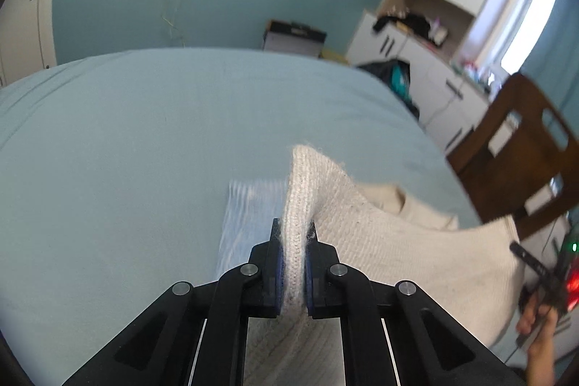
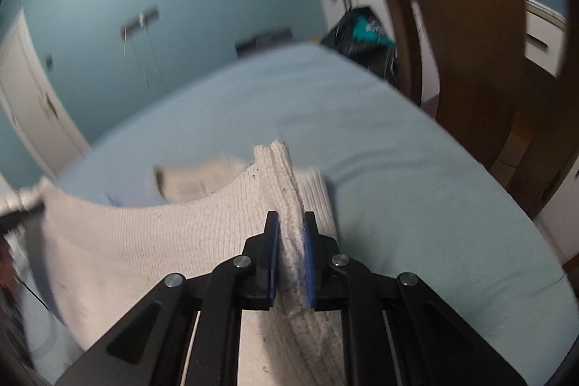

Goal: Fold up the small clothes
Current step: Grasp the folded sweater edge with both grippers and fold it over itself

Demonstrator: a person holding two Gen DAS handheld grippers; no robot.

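Note:
A cream knitted garment [image 1: 398, 252] hangs stretched above the light blue bed [image 1: 126, 151]. My left gripper [image 1: 294, 230] is shut on one pinched edge of it, the knit bunched between the blue pads. In the right wrist view, my right gripper [image 2: 291, 223] is shut on the other edge of the same garment [image 2: 144, 234], which spans away to the left over the bed [image 2: 416, 205]. The right gripper's body and a person's hand [image 1: 539, 321] show at the far right of the left wrist view.
A brown wooden chair [image 1: 524, 161] stands by the bed's right side, seen also as the chair [image 2: 470, 42] close behind the right gripper. White cabinets [image 1: 427, 60] with dark clothes line the far right. A dark bag [image 2: 362, 38] lies beyond the bed.

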